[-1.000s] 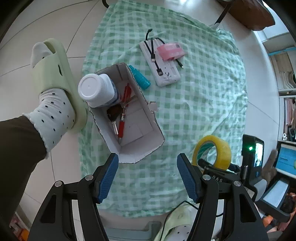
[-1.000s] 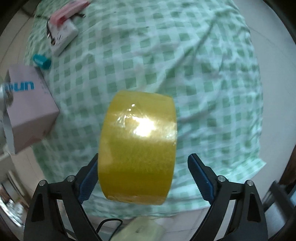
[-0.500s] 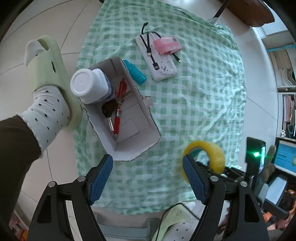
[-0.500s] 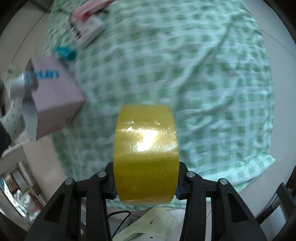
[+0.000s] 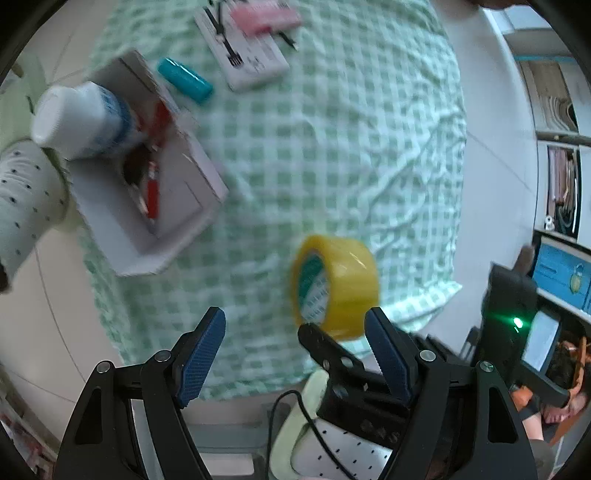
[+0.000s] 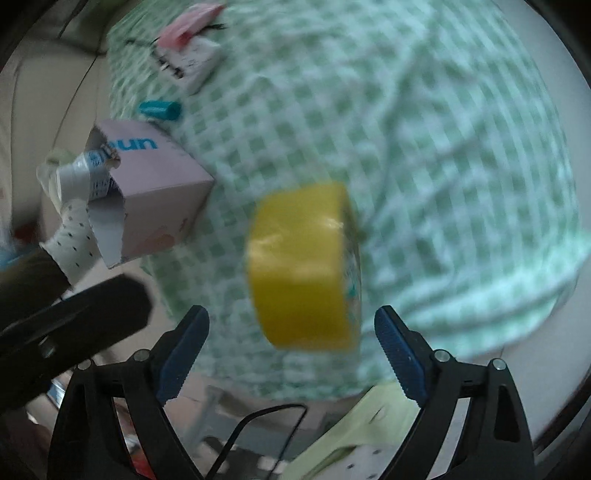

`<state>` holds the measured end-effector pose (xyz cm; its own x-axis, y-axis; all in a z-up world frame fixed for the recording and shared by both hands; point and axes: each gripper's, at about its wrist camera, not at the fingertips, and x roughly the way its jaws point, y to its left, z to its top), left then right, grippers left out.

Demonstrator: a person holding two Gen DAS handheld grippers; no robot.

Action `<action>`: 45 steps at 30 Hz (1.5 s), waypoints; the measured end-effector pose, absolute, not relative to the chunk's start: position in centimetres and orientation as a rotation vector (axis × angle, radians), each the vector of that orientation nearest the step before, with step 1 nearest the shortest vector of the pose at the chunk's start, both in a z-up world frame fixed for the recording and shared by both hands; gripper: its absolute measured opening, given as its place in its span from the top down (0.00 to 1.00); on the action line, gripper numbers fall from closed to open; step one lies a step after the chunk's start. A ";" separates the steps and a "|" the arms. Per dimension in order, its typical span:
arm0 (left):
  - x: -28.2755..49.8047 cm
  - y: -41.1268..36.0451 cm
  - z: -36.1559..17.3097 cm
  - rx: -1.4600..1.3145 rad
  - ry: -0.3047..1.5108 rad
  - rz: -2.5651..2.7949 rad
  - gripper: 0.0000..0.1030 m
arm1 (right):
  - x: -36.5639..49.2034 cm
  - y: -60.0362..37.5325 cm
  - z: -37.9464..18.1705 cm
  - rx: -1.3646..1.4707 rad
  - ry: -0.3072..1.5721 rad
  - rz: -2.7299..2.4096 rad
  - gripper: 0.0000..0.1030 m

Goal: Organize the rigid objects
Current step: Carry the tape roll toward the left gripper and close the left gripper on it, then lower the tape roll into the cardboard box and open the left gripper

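Observation:
A yellow tape roll (image 6: pixel 303 266) sits on edge on the green checked cloth (image 6: pixel 424 147), just ahead of my right gripper (image 6: pixel 291 354), whose jaws stand wide open and apart from it. The roll also shows in the left wrist view (image 5: pixel 336 284). My left gripper (image 5: pixel 295 354) is open and empty above the cloth's near edge. An open pink-white box (image 5: pixel 147 184) at the left holds a white bottle (image 5: pixel 77 118) and red pens (image 5: pixel 153 184). The box also shows in the right wrist view (image 6: pixel 155 192).
A teal tube (image 5: pixel 184 79), a white power bank with cable (image 5: pixel 243 55) and a pink item (image 5: pixel 264 18) lie at the cloth's far side. A socked foot (image 5: pixel 26 199) stands left of the box. Monitors and a device with a green light (image 5: pixel 517 321) are at the right.
My right gripper was shut on the tape roll half a second ago; its jaws have opened and the roll is free. Both views have shifted and are blurred by motion.

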<state>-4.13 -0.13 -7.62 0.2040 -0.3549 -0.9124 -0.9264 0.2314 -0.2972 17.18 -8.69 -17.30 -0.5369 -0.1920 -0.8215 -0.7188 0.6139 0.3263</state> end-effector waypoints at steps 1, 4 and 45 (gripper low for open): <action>-3.7 -0.3 -7.9 -1.335 1.369 0.625 0.26 | 17.2 -9.4 -17.0 -0.675 2.079 0.823 0.11; -2.2 -0.4 -8.7 -1.349 1.386 0.608 0.26 | 17.5 -11.5 -16.4 -0.608 2.092 0.742 0.11; 2.6 -0.9 -21.0 -1.590 1.471 0.563 0.60 | 9.4 -9.5 -16.9 -1.072 1.431 1.097 0.00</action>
<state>2.63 -0.85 -21.03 0.1979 -0.5585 -0.8056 -0.9536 0.0806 -0.2901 9.42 -9.55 -16.93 -0.1105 -0.0720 -0.9913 -0.9758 0.1970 0.0945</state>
